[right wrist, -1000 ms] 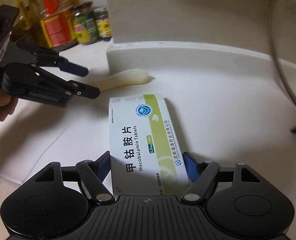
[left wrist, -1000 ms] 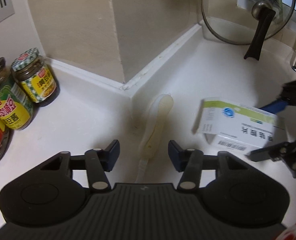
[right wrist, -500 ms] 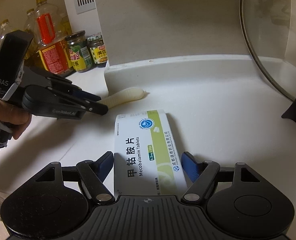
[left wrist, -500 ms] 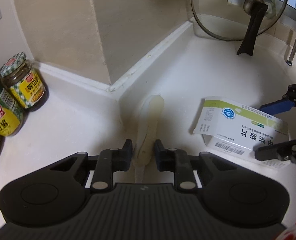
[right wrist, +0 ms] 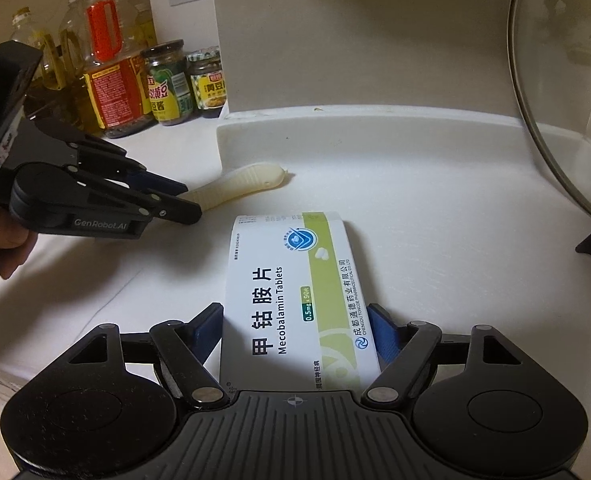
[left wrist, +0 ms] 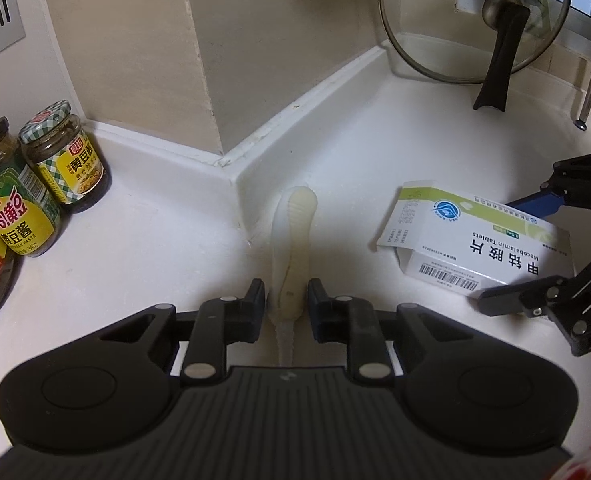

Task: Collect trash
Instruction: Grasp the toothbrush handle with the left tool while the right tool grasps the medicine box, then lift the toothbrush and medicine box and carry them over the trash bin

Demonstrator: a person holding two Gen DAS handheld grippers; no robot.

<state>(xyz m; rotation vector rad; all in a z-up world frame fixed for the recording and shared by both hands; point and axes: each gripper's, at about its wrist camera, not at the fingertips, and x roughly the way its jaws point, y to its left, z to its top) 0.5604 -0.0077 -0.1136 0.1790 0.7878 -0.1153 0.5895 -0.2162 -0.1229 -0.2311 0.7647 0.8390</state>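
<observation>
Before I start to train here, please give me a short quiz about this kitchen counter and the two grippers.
1. True or false: the left gripper is shut on the cream ribbed plastic stick.
2. Which thing lies between the fingers of the right gripper?
A) a green-lidded glass jar
B) the white and green cardboard tablet box
C) a red-labelled oil bottle
3. Short answer: are the stick and the box touching or apart?

Key: 1 true; 2 B; 3 apart.
</observation>
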